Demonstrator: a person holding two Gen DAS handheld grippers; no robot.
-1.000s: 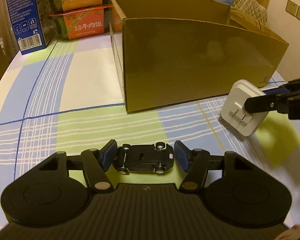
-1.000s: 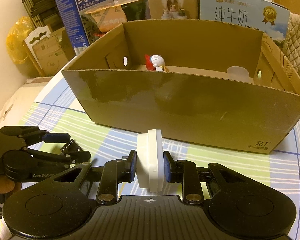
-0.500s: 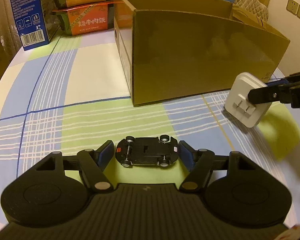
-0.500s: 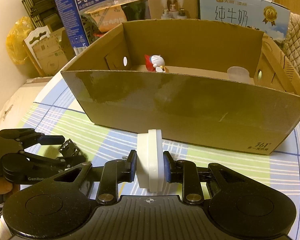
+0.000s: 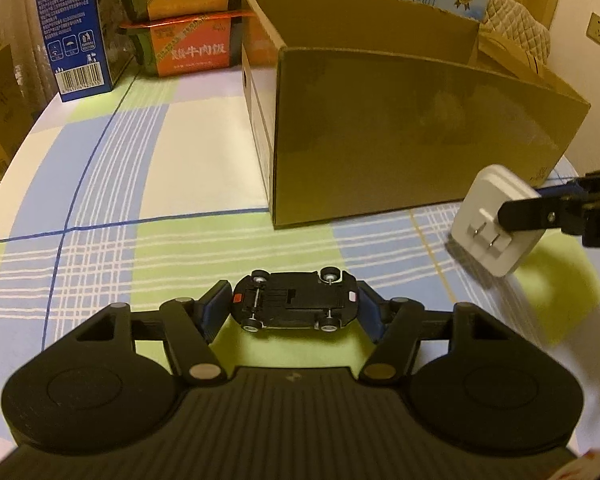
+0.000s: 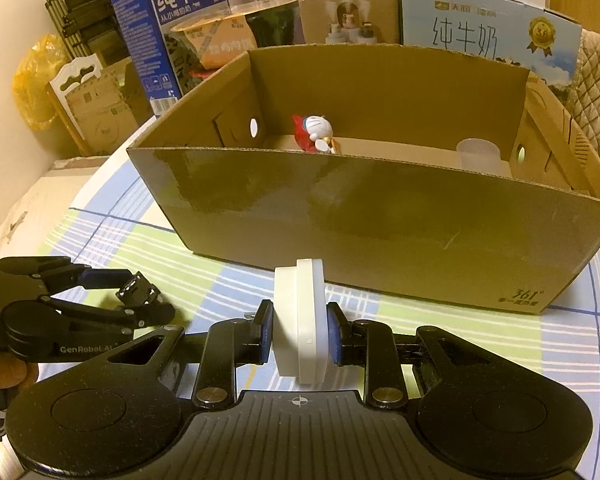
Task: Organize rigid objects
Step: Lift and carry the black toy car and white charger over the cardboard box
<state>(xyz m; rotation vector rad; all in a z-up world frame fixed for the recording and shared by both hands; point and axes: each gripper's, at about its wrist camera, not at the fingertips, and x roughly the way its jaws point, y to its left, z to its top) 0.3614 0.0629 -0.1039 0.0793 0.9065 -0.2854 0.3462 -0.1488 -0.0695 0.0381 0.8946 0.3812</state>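
**Two grippers, two rigid objects, one cardboard box ahead**

The left gripper [image 5: 294, 310] straddles an upturned black toy car [image 5: 296, 306], wheels up, end to end between the blue pads. Its jaws are closing; the left pad seems to meet the car's tail, while contact at the right pad cannot be told, so no firm grip is shown. The car appears raised off the tablecloth [image 5: 100, 216], a shadow lying beneath it, though whether it is truly clear cannot be told. Taking the car lengthwise gives the pads flat bumper faces and avoids the wheels.

The right gripper [image 6: 299, 334] is clamped on a white plug adapter [image 6: 300, 328], held on edge by its two broad faces. The left wrist view shows the adapter [image 5: 494, 222] with its two metal prongs facing outward, free of the pads, above the cloth near the table's right edge. Gripping the flat sides presumably keeps the prongs clear and the body steady.

Beyond both tools stands the open cardboard box [image 6: 380, 216], near the table's far edge, its front wall between grippers and interior. Inside lie a Doraemon figurine [image 6: 316, 134] towards the back left and a translucent cup [image 6: 480, 154] at the right. Both held objects are probably bound for it and must be lifted over the wall. Milk cartons [image 6: 168, 36] and food boxes stand behind.
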